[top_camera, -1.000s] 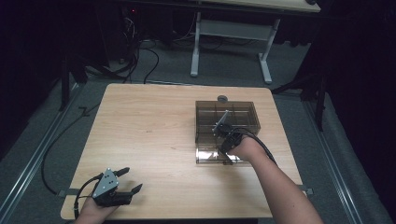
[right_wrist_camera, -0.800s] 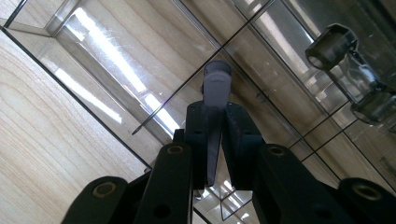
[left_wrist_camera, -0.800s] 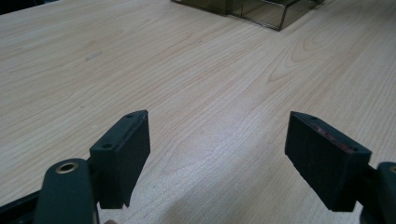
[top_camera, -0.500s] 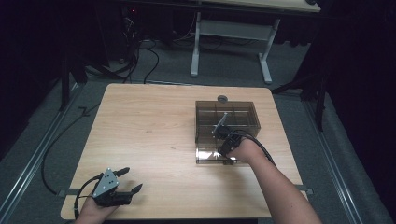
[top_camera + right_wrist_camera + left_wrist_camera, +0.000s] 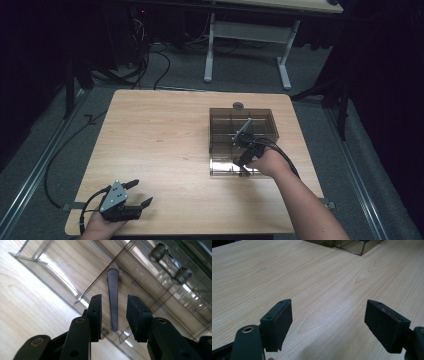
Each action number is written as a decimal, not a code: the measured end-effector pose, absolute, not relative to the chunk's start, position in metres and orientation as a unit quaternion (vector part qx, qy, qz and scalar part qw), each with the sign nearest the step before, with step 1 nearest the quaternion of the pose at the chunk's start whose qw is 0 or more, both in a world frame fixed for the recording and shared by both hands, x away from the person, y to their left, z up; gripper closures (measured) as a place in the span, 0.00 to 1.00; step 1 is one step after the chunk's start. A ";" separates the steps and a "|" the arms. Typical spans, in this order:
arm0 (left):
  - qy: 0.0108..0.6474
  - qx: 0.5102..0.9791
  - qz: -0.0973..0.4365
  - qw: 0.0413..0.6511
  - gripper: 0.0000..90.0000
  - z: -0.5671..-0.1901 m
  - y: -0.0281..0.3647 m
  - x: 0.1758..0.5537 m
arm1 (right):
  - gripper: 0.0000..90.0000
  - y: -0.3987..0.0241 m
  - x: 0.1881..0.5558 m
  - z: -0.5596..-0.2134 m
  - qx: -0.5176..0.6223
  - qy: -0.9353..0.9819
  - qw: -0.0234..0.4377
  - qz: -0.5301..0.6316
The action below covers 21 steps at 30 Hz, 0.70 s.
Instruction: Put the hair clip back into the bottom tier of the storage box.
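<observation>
Seen from the near table edge outward, with the box (image 5: 243, 141) as landmark. Left gripper (image 5: 136, 196) rests at the near left corner of the table (image 5: 160, 145), well apart from the box; in the left gripper view its jaws stand spread wide over bare wood, holding nothing (image 5: 329, 322). Right gripper (image 5: 241, 162) hangs over the near part of the box, pointing down at its drawer (image 5: 227, 166), which stands pulled out toward the person. In the right gripper view (image 5: 113, 315) a slim dark handle (image 5: 113, 302) lies between the jaws; these have just been opening and now stand apart on either side of it, the pads clear of it. A second drawer knob (image 5: 170, 262) shows farther back on the box front. Beyond the box a small round grey thing (image 5: 238, 105) sits near the far table edge.

The step in hand appears to be letting go of the handle after working the drawer. To do it well, open the jaws evenly until both pads are plainly clear, then draw the gripper straight back along the handle's axis; a sideways lift could catch the handle and drag the light box across the table
</observation>
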<state>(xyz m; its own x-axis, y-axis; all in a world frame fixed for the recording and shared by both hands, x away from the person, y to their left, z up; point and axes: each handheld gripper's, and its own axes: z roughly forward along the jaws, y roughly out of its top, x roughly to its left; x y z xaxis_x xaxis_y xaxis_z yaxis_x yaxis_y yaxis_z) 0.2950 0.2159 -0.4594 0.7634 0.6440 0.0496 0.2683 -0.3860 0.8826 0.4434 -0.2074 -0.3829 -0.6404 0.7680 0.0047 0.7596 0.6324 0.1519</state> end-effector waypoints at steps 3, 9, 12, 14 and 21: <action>0.282 0.809 0.197 0.477 0.25 -0.459 0.216 0.295 | 0.71 -0.211 0.436 -0.378 0.431 0.899 0.026 0.073; 0.283 0.808 0.198 0.477 0.25 -0.459 0.216 0.295 | 0.70 -0.217 0.419 -0.373 0.441 0.893 0.023 0.088; 0.284 0.807 0.198 0.478 0.25 -0.460 0.216 0.295 | 0.70 -0.220 0.415 -0.374 0.440 0.893 0.022 0.091; 0.284 0.807 0.198 0.477 0.25 -0.459 0.216 0.295 | 0.69 -0.224 0.410 -0.375 0.437 0.894 0.026 0.097; 0.285 0.806 0.200 0.478 0.25 -0.459 0.216 0.295 | 0.59 -0.234 0.389 -0.384 0.468 0.874 0.027 0.125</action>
